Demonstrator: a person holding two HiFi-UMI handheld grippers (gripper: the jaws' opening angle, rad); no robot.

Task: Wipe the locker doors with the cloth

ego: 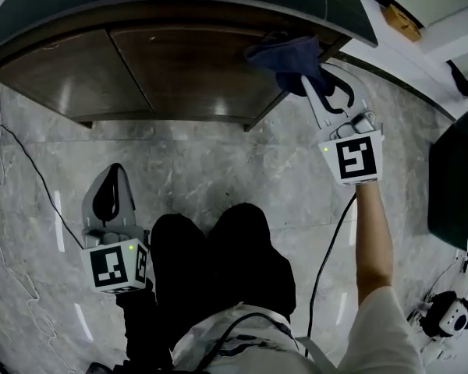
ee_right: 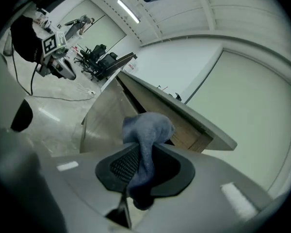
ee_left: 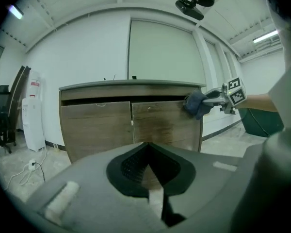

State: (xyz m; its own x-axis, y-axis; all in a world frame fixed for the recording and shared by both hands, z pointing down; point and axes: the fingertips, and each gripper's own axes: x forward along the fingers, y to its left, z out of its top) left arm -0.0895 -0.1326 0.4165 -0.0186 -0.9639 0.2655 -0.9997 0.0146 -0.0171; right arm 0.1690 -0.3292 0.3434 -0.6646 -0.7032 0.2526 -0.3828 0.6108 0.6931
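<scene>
Right, the locker [ego: 179, 22] fills the top of the head view, a low unit with a grey top and two brown wooden doors, and the right door [ego: 195, 72] is the one in hand. As I judge it, the wipe goes best in long, overlapping passes. I would start from the upper outer corner, run across toward the seam with the left door [ego: 70, 76], then drop down a band and come back. Pressure should be flat, so the wad meets the wood and the hard tips never do. I would also hold the wrist square to the panel, since a tilt would drag only one edge.

The cloth [ego: 291, 57] is dark blue and bunched into a soft lump. It sits against the top right corner of the right door, just under the overhang of the top. The right tool [ego: 318, 84] is pinching it, and a tail of fabric hangs down through the jaws in the right gripper view. The left tool [ego: 115, 176] hangs low, well apart from the doors, its jaws pressed together on nothing.
</scene>
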